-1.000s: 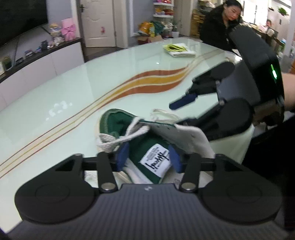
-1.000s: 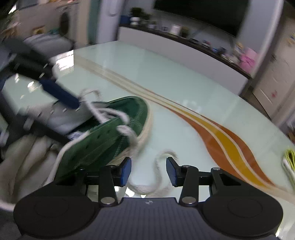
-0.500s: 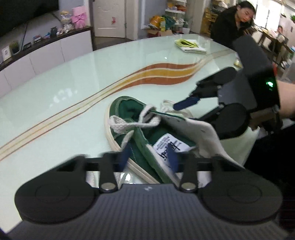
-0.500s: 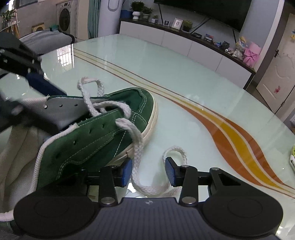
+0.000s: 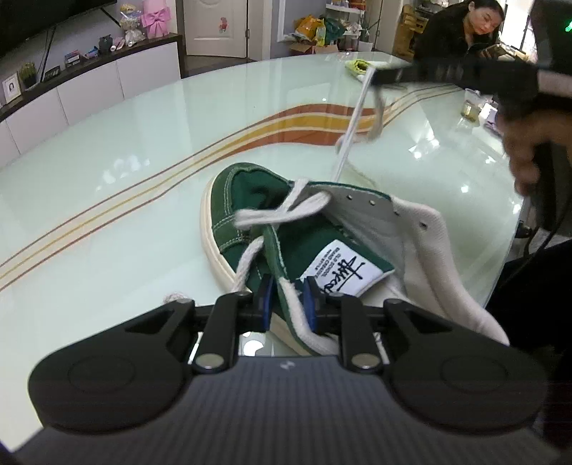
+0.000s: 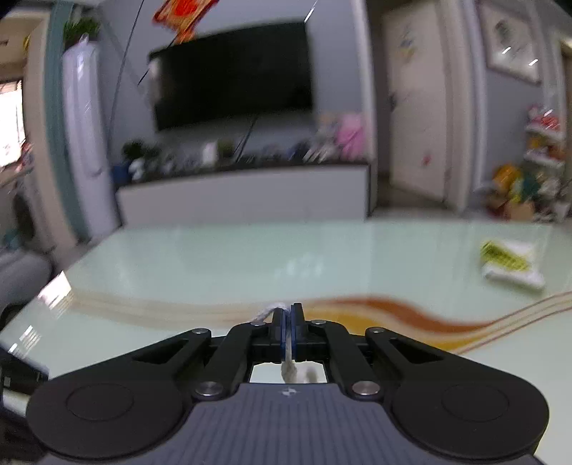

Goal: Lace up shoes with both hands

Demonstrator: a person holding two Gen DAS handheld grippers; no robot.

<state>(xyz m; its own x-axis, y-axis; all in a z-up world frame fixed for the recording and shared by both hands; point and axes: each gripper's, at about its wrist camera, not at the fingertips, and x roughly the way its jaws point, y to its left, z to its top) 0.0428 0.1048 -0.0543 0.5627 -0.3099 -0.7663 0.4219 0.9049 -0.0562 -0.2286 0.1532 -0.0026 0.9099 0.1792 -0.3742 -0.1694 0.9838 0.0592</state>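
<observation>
A green canvas shoe (image 5: 250,200) with a white lining lies on the glass table (image 5: 143,186), toe pointing away, in the left wrist view. My left gripper (image 5: 287,304) is shut on the shoe's near eyelet flap, beside the labelled tongue (image 5: 343,272). A white lace (image 5: 352,121) crosses the lower eyelets and runs taut up to my right gripper (image 5: 373,77), held high at the upper right by a hand (image 5: 532,143). In the right wrist view my right gripper (image 6: 287,322) is shut on the white lace (image 6: 287,368); the shoe is out of that view.
A folded white and yellow cloth (image 6: 511,264) lies far across the table, also seen as the cloth (image 5: 361,66). A small jar (image 5: 472,107) stands near the table's right edge. A person in dark clothes (image 5: 461,32) sits beyond. A low cabinet (image 5: 89,82) lines the wall.
My right gripper has shut on the lace and risen up and away, pulling it taut. My left gripper has closed on the shoe's eyelet flap.
</observation>
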